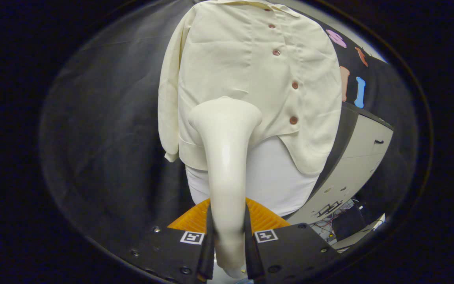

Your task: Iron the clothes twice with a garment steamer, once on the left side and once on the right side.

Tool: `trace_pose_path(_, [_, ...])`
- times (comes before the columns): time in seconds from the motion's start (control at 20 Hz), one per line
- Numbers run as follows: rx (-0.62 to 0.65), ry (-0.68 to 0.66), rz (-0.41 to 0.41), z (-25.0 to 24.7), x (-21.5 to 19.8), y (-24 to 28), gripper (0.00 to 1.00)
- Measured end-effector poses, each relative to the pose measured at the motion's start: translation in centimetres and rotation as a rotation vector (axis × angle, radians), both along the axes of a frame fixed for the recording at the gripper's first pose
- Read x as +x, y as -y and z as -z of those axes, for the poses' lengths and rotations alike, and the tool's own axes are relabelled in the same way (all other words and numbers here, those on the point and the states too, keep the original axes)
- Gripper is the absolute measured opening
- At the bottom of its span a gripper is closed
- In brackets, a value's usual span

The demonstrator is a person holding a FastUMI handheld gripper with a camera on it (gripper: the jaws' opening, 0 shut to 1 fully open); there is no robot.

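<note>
A cream button-up shirt [250, 75] hangs in front of the dark cloth wall, its brown buttons running down the right of its front. A white garment [268, 177] shows below its hem. My gripper [229, 236] is shut on the handle of a cream garment steamer [225, 157], both fingers pressed against its sides. The steamer's flared head [225, 114] points away from me and sits at the lower left part of the shirt front, close to or touching the fabric; contact is hidden behind the head.
A pale cabinet [363, 157] with a small dark handle stands to the right of the shirt. Cables and clutter [337, 221] lie on the floor beneath it. An orange ribbed part [195, 221] sits just ahead of the fingers.
</note>
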State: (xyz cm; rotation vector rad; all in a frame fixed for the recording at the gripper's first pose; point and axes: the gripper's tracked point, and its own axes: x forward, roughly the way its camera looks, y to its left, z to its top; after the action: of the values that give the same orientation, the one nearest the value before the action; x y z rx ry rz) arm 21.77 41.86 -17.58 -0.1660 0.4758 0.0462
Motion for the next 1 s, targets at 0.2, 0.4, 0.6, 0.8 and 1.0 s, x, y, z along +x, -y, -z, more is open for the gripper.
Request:
trace_pose_path(0.2, [0.02,0.018,-0.015,-3.3,-3.4,1.5,0.32])
trace_pose_path(0.4, [0.016,0.042,-0.028,-8.4,-6.7,3.2,0.32])
trace_pose_path(0.6, [0.01,0.112,-0.026,-13.9,-7.1,5.0,0.32])
trace_pose_path(0.8, [0.035,0.144,-0.042,-16.9,-6.4,6.0,0.32])
trace_pose_path(1.0, [0.052,0.182,-0.033,-20.2,-3.6,7.7,0.32])
